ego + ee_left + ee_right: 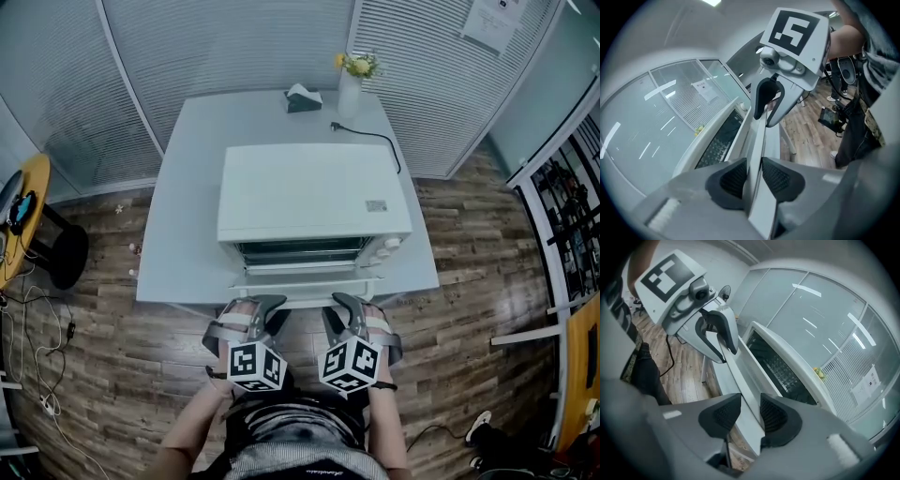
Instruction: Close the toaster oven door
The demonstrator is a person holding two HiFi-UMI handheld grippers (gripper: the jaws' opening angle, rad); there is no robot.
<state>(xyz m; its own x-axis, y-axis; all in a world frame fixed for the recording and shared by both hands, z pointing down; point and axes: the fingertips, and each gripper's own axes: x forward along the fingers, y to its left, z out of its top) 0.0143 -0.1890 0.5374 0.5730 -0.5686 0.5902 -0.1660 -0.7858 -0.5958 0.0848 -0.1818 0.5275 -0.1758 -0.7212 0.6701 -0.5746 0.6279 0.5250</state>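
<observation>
The white toaster oven [314, 192] stands on a white table [187, 225]. Its door [300, 291] hangs open and lies flat toward me, so the dark rack inside shows. Both grippers are at the door's front edge. My left gripper [255, 306] holds the left part. In the left gripper view [754, 176] both pads press on the door panel [759, 140]. My right gripper [359, 306] is at the right part. In the right gripper view [750, 413] the door edge [736, 376] runs between its pads, which stand slightly wider than the panel.
Behind the oven are a tissue box [302, 97], a white vase of yellow flowers [352, 84] and the black power cord [370, 139]. A black stool [66, 253] and a yellow round table [28, 216] stand on the wooden floor at left. Blinds line the back walls.
</observation>
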